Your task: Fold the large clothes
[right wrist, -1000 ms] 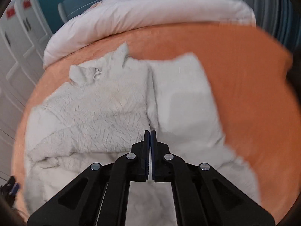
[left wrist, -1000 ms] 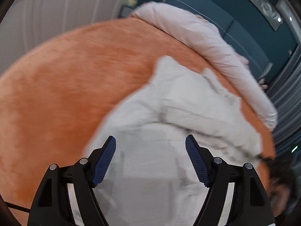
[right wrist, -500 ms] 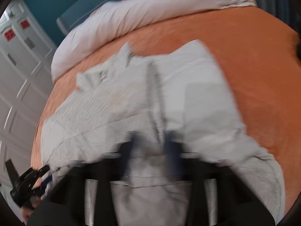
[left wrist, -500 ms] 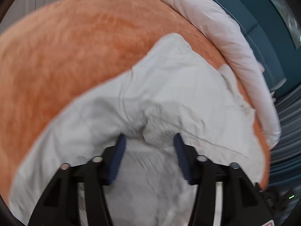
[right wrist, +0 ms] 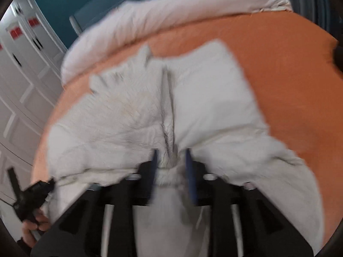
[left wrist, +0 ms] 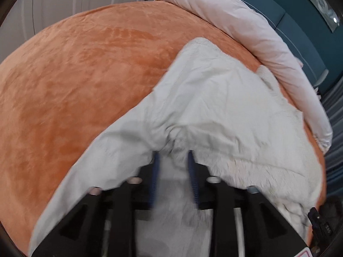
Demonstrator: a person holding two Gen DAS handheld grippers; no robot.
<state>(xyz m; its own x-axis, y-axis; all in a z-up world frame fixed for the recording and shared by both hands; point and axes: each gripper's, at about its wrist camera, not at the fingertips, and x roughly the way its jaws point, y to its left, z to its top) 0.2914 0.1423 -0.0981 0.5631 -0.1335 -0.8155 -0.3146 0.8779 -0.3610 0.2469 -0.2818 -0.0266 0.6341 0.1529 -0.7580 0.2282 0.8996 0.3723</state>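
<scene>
The garment [left wrist: 214, 98], a large pale coat-like piece with a fleecy lining, lies spread on the orange bed [left wrist: 85, 75], its far end just short of the pink duvet [left wrist: 246, 21] rolled along the head of the bed. A second ago the left gripper [left wrist: 173, 160] hung well above the cloth with its jaws wide; now it has sunk into the near edge and the jaws are closing, with a bunched ridge of fabric between them, though blur hides whether the pads already press on it. The right gripper [right wrist: 170, 160] was fully together a second ago, its tips over the cloth; its jaws are now opening, and a puckered fold at the centre seam sits between them, apparently not yet pinched. The person's other hand and gripper show at the lower left of the right wrist view. Both grippers seem to be taking the near hem, likely so that it can be lifted and carried over towards the far end for a fold.
</scene>
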